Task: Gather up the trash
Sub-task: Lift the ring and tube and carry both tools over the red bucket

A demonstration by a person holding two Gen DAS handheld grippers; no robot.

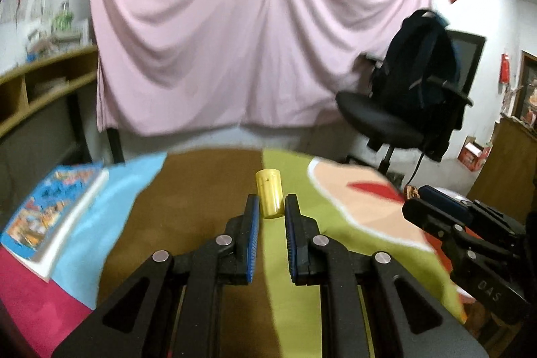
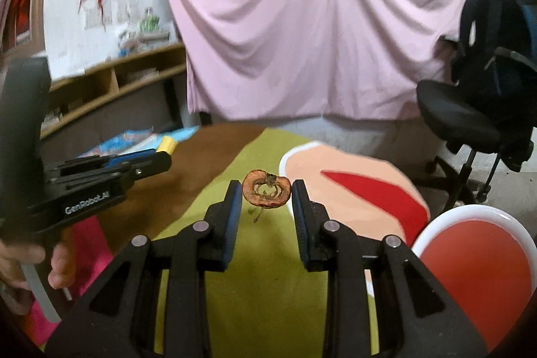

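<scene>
A small yellow plastic cylinder (image 1: 269,193) lies on the brown part of the tablecloth, its near end between the tips of my left gripper (image 1: 272,207), whose jaws stand open around it. It also shows in the right wrist view (image 2: 166,145) past the left gripper (image 2: 147,161). A dried, browned apple slice (image 2: 266,188) with a stem sits between the tips of my right gripper (image 2: 266,193), whose jaws stand open beside it without clear contact. The right gripper shows at the right in the left wrist view (image 1: 433,207).
A white-rimmed red bowl (image 2: 476,270) stands at the near right. A colourful book (image 1: 50,217) lies at the left on the blue and pink cloth. A black office chair (image 1: 402,109) with a backpack stands beyond the table's far right; a pink sheet hangs behind.
</scene>
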